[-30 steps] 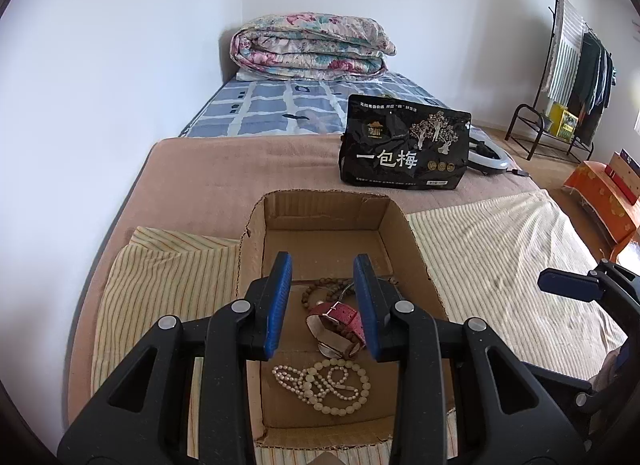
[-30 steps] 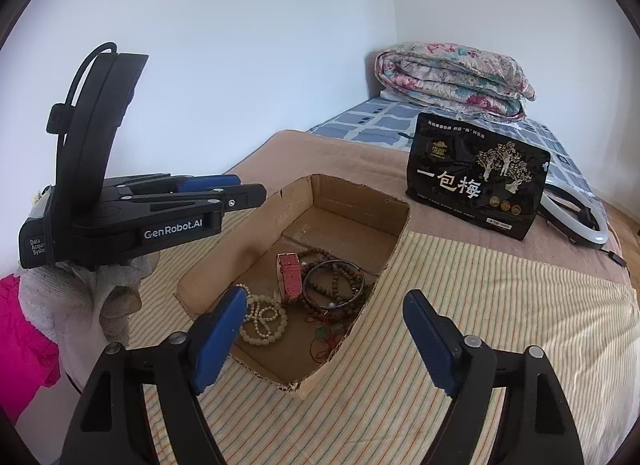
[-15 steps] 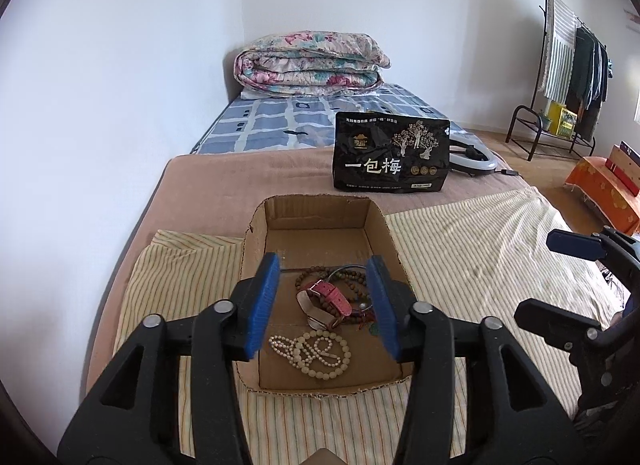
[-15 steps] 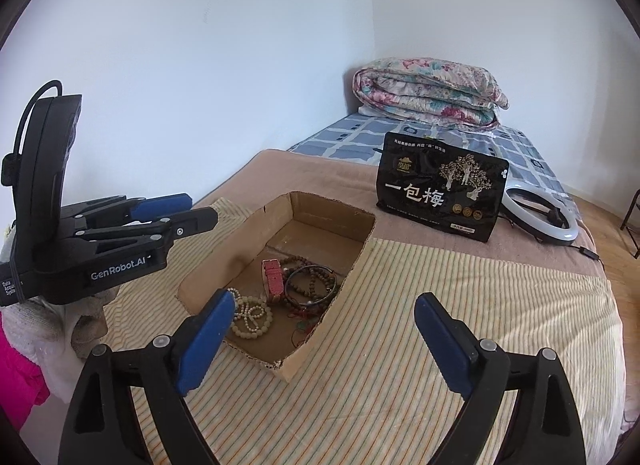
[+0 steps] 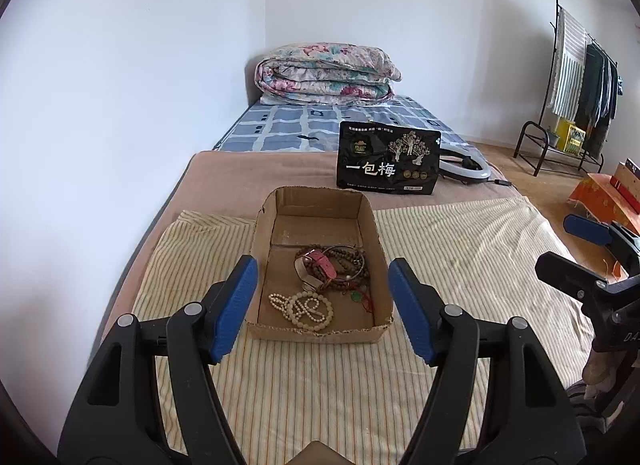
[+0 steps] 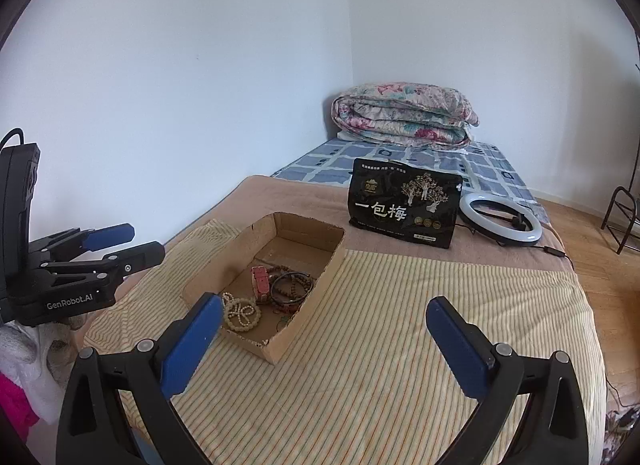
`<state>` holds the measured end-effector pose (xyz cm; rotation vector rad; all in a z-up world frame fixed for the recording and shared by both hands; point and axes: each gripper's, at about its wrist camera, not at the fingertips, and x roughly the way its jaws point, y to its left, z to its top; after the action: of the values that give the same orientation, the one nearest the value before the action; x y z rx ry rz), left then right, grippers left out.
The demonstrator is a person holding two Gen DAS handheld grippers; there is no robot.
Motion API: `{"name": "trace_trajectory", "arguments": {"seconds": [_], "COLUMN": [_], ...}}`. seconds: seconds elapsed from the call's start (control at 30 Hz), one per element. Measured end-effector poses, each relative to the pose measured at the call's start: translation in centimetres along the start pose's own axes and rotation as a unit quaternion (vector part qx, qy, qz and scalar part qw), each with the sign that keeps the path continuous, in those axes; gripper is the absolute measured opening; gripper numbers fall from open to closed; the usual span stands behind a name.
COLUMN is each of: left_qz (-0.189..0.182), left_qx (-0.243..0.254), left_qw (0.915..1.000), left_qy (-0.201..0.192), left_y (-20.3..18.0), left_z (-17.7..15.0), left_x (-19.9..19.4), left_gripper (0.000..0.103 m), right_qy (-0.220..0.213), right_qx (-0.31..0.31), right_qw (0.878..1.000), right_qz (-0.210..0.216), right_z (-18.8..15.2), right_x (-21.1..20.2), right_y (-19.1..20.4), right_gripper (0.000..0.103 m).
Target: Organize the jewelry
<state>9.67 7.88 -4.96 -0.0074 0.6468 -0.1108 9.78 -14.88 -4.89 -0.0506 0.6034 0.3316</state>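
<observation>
An open cardboard box [image 5: 372, 225] [image 6: 332, 261] sits on a striped cloth on the bed. Inside lie a white bead necklace [image 5: 306, 307] [image 6: 240, 311], a pink strap watch [image 5: 318, 265] [image 6: 261, 283] and dark wooden bead bracelets [image 5: 346, 261] [image 6: 292, 285]. My left gripper [image 5: 322, 301] is open and empty, held back from the box's near edge; it also shows at the left of the right wrist view [image 6: 132, 245]. My right gripper [image 6: 324, 339] is open wide and empty, to the right of the box; it shows at the right edge of the left wrist view [image 5: 576, 245].
A black snack bag [image 5: 388, 163] [image 6: 404, 205] stands behind the box. A ring light [image 6: 500, 221] lies beside it. A folded floral quilt [image 5: 326, 73] is at the bed's head. A clothes rack [image 5: 576, 77] stands at the right.
Both grippers have drawn back and up from the box. My left gripper's jaws have opened wider. The jewelry stays in the box.
</observation>
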Motion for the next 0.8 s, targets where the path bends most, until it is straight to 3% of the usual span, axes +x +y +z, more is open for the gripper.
{"name": "trace_trajectory", "arguments": {"seconds": [0.8], "left_qz": [0.015], "left_qx": [0.016], "left_qw": [0.9995], "left_qy": [-0.024], "left_y": [-4.0], "left_z": [-1.9], "left_x": [-7.1], "left_gripper": [0.089], "right_qy": [-0.029], "right_qx": [0.019], "right_qw": [0.999], "right_qz": [-0.026], "right_z": [-1.9], "right_x": [-4.9], "right_y": [-1.5], "right_gripper": [0.103]}}
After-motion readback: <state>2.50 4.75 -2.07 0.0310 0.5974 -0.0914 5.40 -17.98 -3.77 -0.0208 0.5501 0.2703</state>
